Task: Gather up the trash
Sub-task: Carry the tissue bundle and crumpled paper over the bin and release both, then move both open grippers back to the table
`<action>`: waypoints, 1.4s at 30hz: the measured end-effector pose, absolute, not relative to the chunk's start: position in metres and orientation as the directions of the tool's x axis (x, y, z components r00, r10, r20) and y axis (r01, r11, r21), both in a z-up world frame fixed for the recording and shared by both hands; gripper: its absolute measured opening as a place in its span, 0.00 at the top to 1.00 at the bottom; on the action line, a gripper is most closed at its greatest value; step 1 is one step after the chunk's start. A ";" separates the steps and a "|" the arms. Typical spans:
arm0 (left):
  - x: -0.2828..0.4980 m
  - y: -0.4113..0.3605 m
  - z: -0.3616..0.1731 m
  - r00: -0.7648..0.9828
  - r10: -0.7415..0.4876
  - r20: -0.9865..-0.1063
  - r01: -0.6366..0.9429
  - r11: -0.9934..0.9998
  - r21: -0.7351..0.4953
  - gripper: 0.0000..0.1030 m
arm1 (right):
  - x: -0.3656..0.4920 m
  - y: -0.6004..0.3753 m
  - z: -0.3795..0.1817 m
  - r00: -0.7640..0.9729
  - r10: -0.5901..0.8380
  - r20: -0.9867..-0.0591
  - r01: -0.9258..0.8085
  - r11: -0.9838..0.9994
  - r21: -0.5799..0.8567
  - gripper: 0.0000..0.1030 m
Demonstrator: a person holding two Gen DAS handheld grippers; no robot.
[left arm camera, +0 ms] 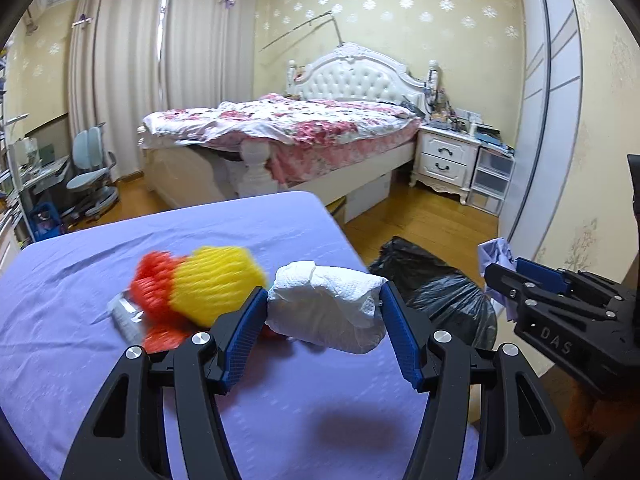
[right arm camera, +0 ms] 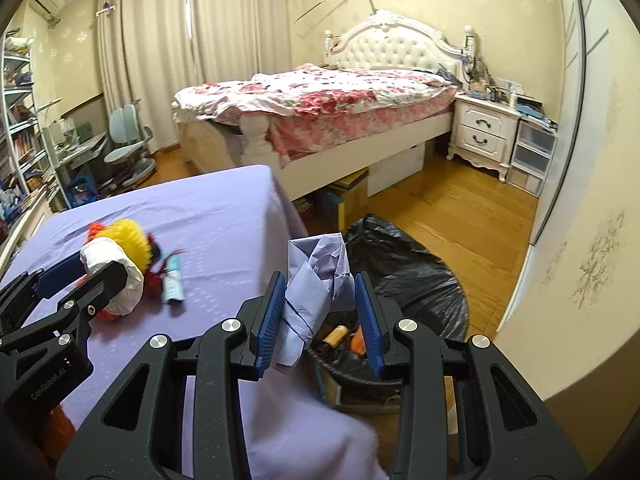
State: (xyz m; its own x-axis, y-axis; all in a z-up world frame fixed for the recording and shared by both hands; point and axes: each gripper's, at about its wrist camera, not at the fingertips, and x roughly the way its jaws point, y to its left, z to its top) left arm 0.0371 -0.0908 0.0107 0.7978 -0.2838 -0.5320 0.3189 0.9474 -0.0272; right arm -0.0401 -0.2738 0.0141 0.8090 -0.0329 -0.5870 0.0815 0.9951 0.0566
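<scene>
My left gripper [left arm camera: 324, 312] is shut on a crumpled white paper towel [left arm camera: 326, 306] and holds it above the purple-covered table [left arm camera: 100, 280]. Yellow foam netting [left arm camera: 216, 282], red foam netting [left arm camera: 154, 280] and a small clear wrapper [left arm camera: 124, 314] lie on the table behind it. My right gripper [right arm camera: 320, 316] is shut on a crumpled lilac paper [right arm camera: 316, 280] and holds it at the table's right edge, over a bin lined with a black trash bag [right arm camera: 408, 276]. The bin holds orange scraps [right arm camera: 336, 336]. The left gripper with the towel also shows in the right wrist view [right arm camera: 112, 276].
A small tube [right arm camera: 174, 280] lies on the table near the netting. A bed with a floral cover [left arm camera: 288, 124] stands behind, a white nightstand [left arm camera: 446, 158] to its right. A desk chair [left arm camera: 90, 172] and shelves stand at left. The floor is wood [left arm camera: 432, 220].
</scene>
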 end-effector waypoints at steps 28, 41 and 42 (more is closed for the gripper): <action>0.125 -0.207 -0.028 0.705 -0.251 -0.664 0.391 0.918 0.068 0.36 | 0.029 -0.368 -0.038 0.728 -0.074 -0.681 0.206 0.972 0.114 0.65; 0.123 -0.213 -0.027 0.731 -0.209 -0.649 0.376 0.918 0.129 0.17 | 0.025 -0.379 -0.041 0.720 -0.132 -0.681 0.260 0.962 0.088 0.48; 0.121 -0.211 -0.026 0.737 -0.208 -0.643 0.370 0.920 0.127 0.16 | 0.022 -0.380 -0.040 0.720 -0.140 -0.679 0.268 0.959 0.087 0.46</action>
